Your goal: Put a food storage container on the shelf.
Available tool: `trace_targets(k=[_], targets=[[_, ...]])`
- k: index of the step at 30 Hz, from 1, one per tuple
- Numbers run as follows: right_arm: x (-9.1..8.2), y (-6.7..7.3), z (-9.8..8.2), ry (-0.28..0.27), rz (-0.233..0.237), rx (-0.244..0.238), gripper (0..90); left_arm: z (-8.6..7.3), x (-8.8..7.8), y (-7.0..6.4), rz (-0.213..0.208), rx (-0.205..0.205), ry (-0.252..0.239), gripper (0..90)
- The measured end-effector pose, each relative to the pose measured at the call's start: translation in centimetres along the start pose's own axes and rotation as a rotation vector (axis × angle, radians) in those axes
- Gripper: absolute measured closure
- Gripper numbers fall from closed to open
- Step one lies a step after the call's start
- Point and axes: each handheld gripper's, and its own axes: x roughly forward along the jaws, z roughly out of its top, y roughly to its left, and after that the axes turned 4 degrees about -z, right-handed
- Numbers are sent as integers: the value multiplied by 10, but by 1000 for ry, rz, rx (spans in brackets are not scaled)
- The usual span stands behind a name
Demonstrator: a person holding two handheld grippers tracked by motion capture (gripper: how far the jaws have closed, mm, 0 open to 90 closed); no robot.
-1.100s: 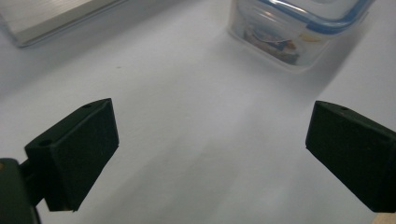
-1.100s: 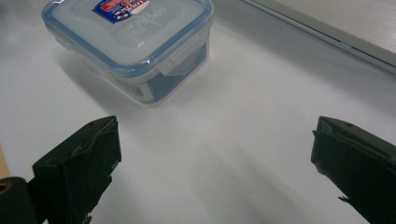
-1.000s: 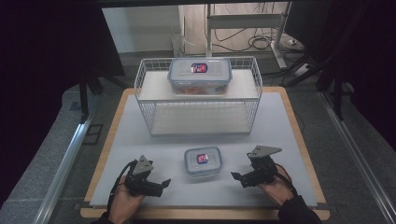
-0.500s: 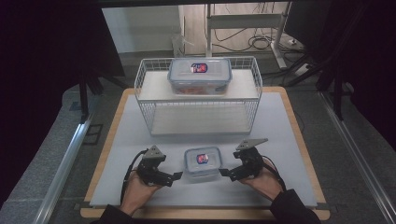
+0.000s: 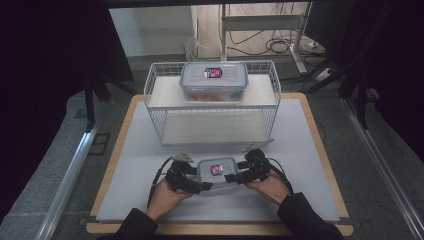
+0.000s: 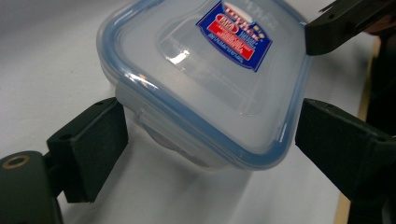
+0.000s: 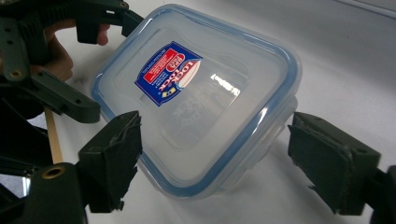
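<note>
A small clear container (image 5: pixel 216 170) with a blue-rimmed lid and a red-and-blue label sits on the white mat near the table's front. My left gripper (image 5: pixel 199 178) comes at its left corner and my right gripper (image 5: pixel 238 172) at its right corner. In the left gripper view the container (image 6: pixel 205 79) lies between the two pads (image 6: pixel 93 144), which stand right at its sides. In the right gripper view the container (image 7: pixel 196 98) fills the gap between the pads (image 7: pixel 112 158) in the same way. Both pairs of jaws have just been closing around it, and I see no firm press.
A white wire rack (image 5: pixel 212 122) stands at the back of the mat (image 5: pixel 310 150). A larger clear container (image 5: pixel 214 80) with the same label rests on the rack's top shelf. The wooden table edge (image 5: pixel 220 229) runs along the front, under the person's sleeves.
Both hands have moved inward from the mat's sides to the small container. Each gripper's jaws now stand around one of its corners.
</note>
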Motion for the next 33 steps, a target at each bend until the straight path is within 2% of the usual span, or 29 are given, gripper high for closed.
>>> trace_targets(k=[1, 2, 3, 4, 6, 7, 9, 10, 11, 16, 19, 24, 33], targets=[[0, -1, 0, 1, 3, -1, 226, 0, -1, -1, -17, 0, -9, 120], [0, -1, -1, 11, 11, 0, 222, 0, -3, -4, -6, -10, -9, 149], [-1, 0, -2, 15, 14, 3, 235, 0, -4, -4, -2, -2, -9, 155], [-2, 1, -2, 13, 10, -3, 251, -1, -5, -5, -1, 6, -15, 163], [-6, 4, -3, 8, -7, -18, 292, -4, -8, -6, -16, -5, -41, 191], [-8, 6, -4, 1, -12, -20, 307, -6, -12, -5, -20, -14, -61, 219], [-11, 7, -9, -5, -5, -14, 342, -9, -16, -5, -17, -14, -74, 332], [-11, 8, -13, -2, 3, -3, 353, -10, -16, -5, -22, -18, -75, 356], [-12, 8, -17, -10, 13, 14, 371, -12, -16, -6, -28, -22, -73, 369], [-24, 8, -29, -67, 37, 26, 496, -18, -16, -9, -42, -27, -82, 411], [-28, 4, -32, -102, 63, 59, 558, -21, -18, -5, -79, -51, -110, 456], [-30, 3, -35, -120, 81, 71, 571, -26, -20, 5, -159, -111, -156, 520], [-29, -1, -37, -129, 109, 87, 577, -28, -22, 13, -215, -143, -164, 561]])
